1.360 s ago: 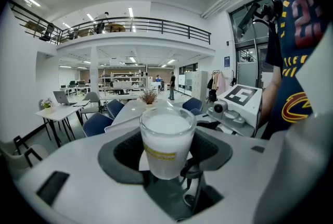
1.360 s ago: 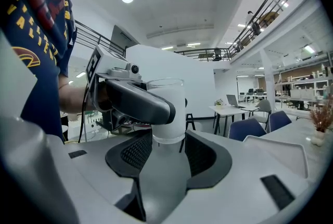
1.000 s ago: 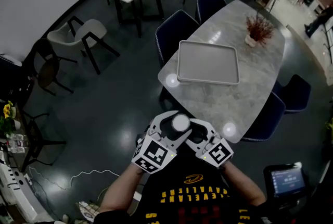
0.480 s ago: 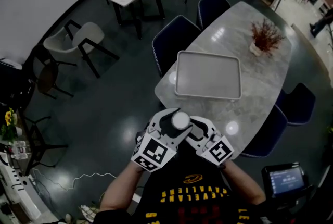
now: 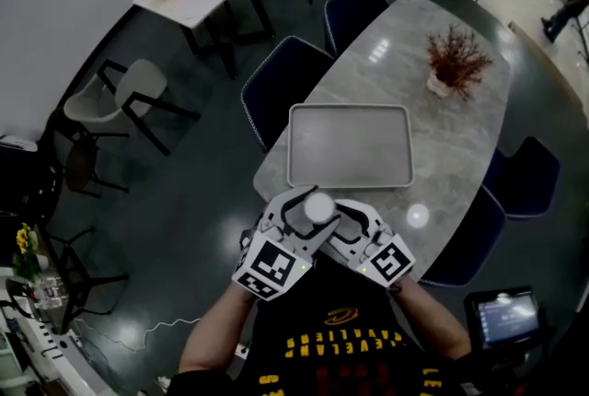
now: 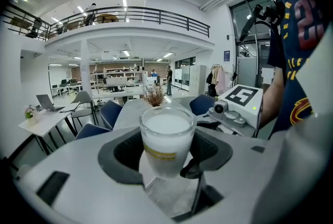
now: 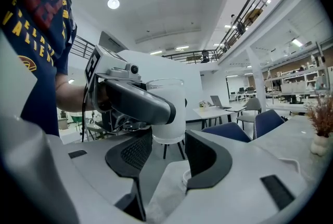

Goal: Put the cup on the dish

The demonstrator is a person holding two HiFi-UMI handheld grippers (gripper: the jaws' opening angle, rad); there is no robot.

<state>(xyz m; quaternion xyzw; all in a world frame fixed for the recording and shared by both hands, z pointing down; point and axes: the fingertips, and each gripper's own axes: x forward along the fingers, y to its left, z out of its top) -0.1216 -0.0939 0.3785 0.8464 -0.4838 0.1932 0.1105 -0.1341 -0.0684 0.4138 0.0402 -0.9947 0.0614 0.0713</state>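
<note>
The left gripper (image 6: 167, 158) clasps a frosted cup (image 6: 166, 137) upright, near the tray (image 5: 350, 145); the right gripper (image 7: 167, 158) gapes beside it.

Cup (image 6: 165, 139) is looking like frosted, semi-clear glass or plastic w/ a yellowish band; can't tell which. Left gripper (image 6: 166, 158) & right gripper (image 7: 162, 154) are showing smooth, matt light-grey plastic bodies. Pads (image 7: 126, 153) are looking dark, rubbery, w/ a fine mesh texture. Table (image 5: 451, 136) is reading as pale marble-look stone, polished, reflecting ceiling lights. Tray (image 5: 350, 145) is looking smooth, matt grey. Floor (image 5: 184, 201) is shining dark & glossy. Chair (image 5: 276, 86) is showing dark-blue upholstery, prob. cloth.
</note>
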